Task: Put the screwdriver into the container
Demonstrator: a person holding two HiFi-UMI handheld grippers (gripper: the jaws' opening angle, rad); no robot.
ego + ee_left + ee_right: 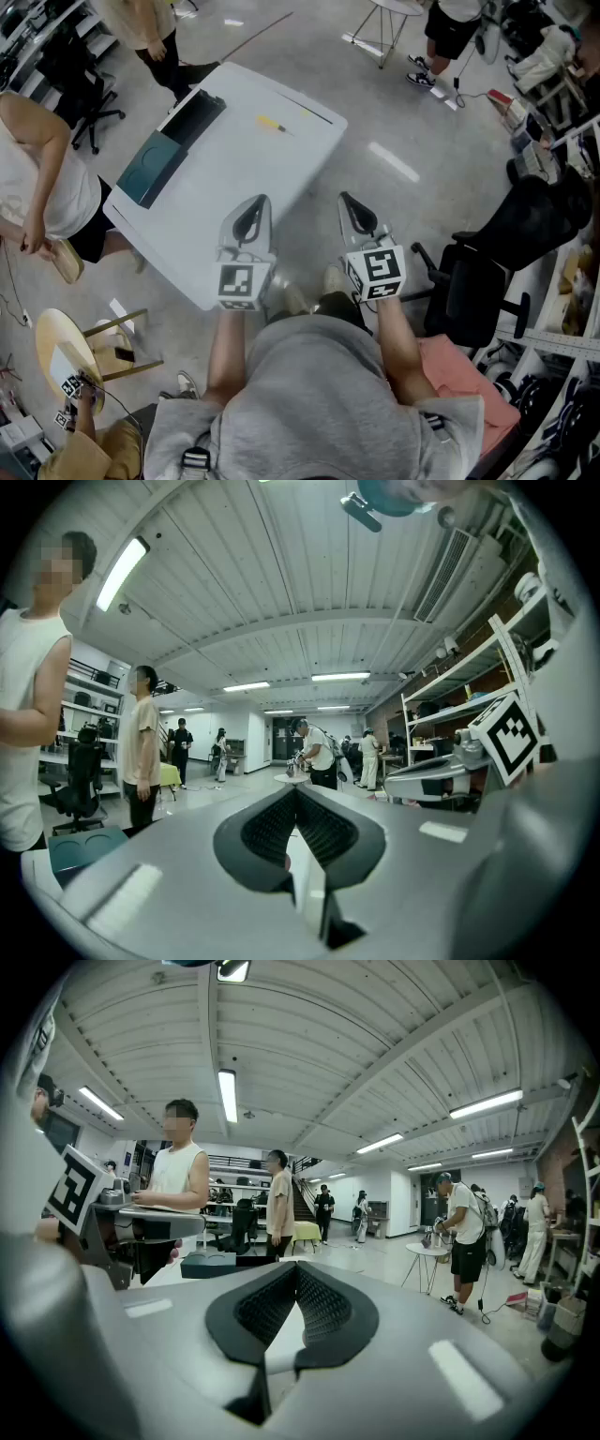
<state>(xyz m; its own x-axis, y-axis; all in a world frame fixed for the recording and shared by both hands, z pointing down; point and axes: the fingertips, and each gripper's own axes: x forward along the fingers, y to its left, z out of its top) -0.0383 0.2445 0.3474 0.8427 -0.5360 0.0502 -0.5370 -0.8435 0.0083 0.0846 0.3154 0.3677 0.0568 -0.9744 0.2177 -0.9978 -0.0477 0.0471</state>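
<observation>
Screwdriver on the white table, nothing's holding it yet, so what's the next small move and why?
Probably carry the left gripper forward over the table toward the screwdriver, opening on the way. It and the right gripper are shut and empty at the near edge, while the screwdriver lies far across, apart from the container.

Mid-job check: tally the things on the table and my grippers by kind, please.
screwdriver: 1
container: 1
grippers: 2, the left gripper and the right gripper, both shut and empty
total: 4
</observation>
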